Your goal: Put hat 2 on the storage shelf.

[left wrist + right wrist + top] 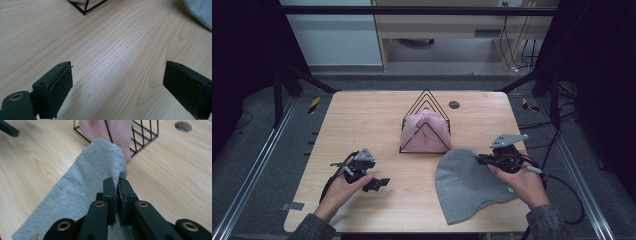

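Two handheld grippers are seen over the pale wooden table (362, 115), one at each side of the high view. At the left, the left gripper (379, 183) is held low over bare wood near the front edge, its jaws standing wide apart with nothing between them, as the left gripper view confirms. In the middle, toward the far side, a black wire rack shaped like a triangular prism (426, 102) is stood upright, and a folded pink knitted cloth (424, 132) is lodged inside it. Just to the right of the rack's near corner, a grey knitted beanie (464, 187) is spread flat on the table, its long axis running from the front edge up toward the rack. At the right, the right gripper (479, 158) is clamped on the far rim of the beanie, the jaws nearly together with a fold of grey fabric pinched between the pads, and that edge is lifted clear of the wood. From this gripper the rack lies ahead and to the left, close by, so the right hand is judged much the nearer for carrying the beanie there.
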A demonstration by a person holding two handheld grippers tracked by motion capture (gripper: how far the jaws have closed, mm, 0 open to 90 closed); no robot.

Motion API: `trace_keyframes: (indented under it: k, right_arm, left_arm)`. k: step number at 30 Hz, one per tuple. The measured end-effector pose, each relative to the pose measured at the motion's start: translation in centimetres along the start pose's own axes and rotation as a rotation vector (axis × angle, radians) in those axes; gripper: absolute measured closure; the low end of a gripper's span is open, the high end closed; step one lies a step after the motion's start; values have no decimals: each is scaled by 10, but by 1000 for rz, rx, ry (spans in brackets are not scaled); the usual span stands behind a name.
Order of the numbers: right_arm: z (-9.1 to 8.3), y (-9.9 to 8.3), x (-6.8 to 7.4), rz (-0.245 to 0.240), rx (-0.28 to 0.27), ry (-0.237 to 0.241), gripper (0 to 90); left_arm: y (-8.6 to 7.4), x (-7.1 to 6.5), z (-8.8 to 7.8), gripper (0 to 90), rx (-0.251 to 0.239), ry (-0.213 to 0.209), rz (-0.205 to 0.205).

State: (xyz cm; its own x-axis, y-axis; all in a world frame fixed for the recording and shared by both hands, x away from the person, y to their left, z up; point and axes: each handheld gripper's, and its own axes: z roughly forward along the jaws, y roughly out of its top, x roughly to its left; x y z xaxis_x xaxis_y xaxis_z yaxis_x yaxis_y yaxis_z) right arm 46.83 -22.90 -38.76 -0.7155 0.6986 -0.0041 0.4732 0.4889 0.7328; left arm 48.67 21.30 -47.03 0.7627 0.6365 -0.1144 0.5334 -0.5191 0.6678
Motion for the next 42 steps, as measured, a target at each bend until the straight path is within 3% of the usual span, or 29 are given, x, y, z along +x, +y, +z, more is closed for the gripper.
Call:
trace_keyframes:
  k: [13, 22, 27, 33, 42]
  right_arm:
    - [-9, 42, 38, -123, -76, 48, 858]
    - [-8, 74, 59, -186, -120, 77, 858]
    - [-5, 89, 67, -213, -131, 84, 859]
    - [-2, 100, 73, -231, -131, 92, 859]
    - [-3, 112, 78, -262, -124, 104, 859]
  left_arm:
    - [2, -5, 1, 85, -15, -35, 34]
    - [5, -12, 0, 86, -52, -89, 59]
    - [7, -12, -4, 90, -95, -112, 51]
    - [7, -12, -4, 97, -99, -126, 50]
    - [16, -21, -8, 106, -110, -153, 89]
